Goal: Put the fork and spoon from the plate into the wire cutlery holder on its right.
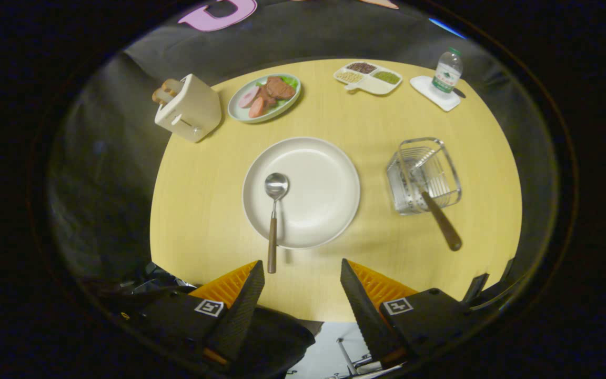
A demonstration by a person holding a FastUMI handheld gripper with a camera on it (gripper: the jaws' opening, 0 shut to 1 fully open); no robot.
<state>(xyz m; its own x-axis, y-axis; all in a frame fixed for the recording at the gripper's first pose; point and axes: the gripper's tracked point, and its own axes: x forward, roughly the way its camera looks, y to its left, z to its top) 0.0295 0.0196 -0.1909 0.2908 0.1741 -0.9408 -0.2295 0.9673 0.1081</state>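
The gripper hangs above the near edge of a round, pale yellow wood-grain table, its two black wedge-shaped fingers with ribbed orange sides spread wide apart and holding nothing. A metal spoon with a slim brown wooden handle lies just ahead of the left finger: its polished bowl rests face up on the left part of a round, matte cream plate, and the handle runs back over the plate's near rim, its end almost at the left fingertip but not between the fingers. The plate sits ahead of the fingers, near the middle of the table. To the plate's right, well apart from it, stands a square silver wire cutlery holder with thin parallel bars; a utensil with a dark brown wooden handle already stands in it, leaning out over the near rim toward the right finger's side, its head hidden among the wires. Bare tabletop lies between plate and holder, and between the plate and the fingertips. Beyond the plate stand a cream toaster, a pale green dish of sliced meats, a white divided tray of grains and a clear water bottle on a white coaster.
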